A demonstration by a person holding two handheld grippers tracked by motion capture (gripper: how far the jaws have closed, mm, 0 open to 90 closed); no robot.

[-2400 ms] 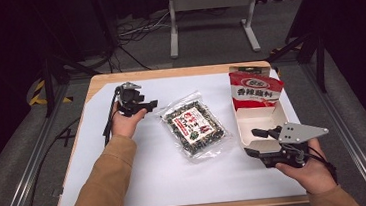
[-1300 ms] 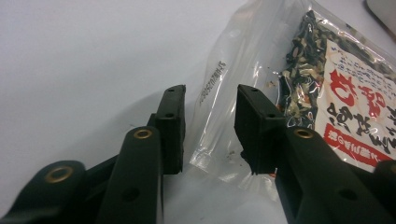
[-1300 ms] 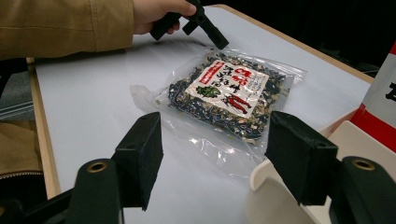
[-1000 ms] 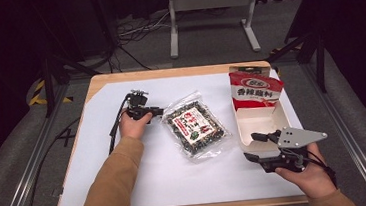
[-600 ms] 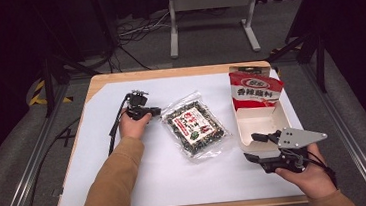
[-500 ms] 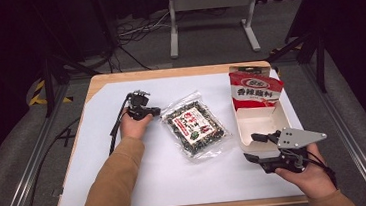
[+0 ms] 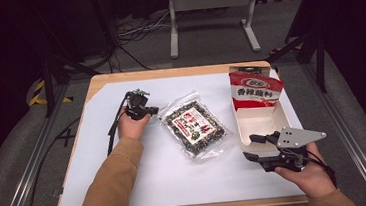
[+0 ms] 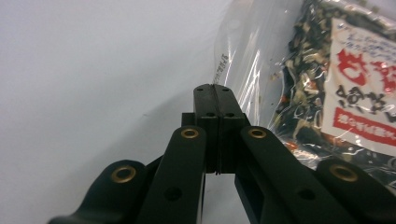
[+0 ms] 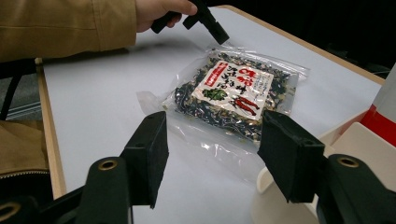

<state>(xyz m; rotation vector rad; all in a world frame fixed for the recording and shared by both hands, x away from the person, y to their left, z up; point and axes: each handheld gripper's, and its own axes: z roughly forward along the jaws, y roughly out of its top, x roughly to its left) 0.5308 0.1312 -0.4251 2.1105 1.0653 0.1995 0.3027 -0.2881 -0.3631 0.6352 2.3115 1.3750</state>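
- Left gripper [image 7: 152, 110]: jaws pressed fully together, nothing between them. Tips sit right at the top-left corner of the clear seasoning bag [image 7: 195, 128], at or just off the plastic edge. Can't tell if they touch it.
- In the left gripper view the closed tips [image 8: 213, 88] are low over the sheet, with the bag's transparent seal margin [image 8: 243, 60] just past them. My read: lining up to pick that corner, since the flat empty margin is easier to pinch than the filled middle.
- Right gripper [image 7: 255, 147]: jaws spread wide, empty, held near the front end of the white carton [image 7: 260, 124]. Looks like it's parked, or ready to steady the carton or take the bag.
- The right gripper view looks across the bag [image 9: 233, 93]; the left gripper's tip [image 9: 217, 35] is at the bag's far corner.
- Bag lies flat, mid-table, slightly skewed, well apart from the carton. Dark dried mix inside, white label with red print.
- Red snack pouch [image 7: 255, 89] stands upright at the carton's far end, so that part is already loaded. The carton's near part is empty, likely the spot for the bag.
- Surface: white sheet [image 7: 103, 190] over a wooden tabletop [image 7: 168, 73], matte, no clutter.
- Room: dark, grey carpet, cables [image 7: 130, 35] and a grey metal stand [image 7: 213, 10] behind the table, and rails along both sides.
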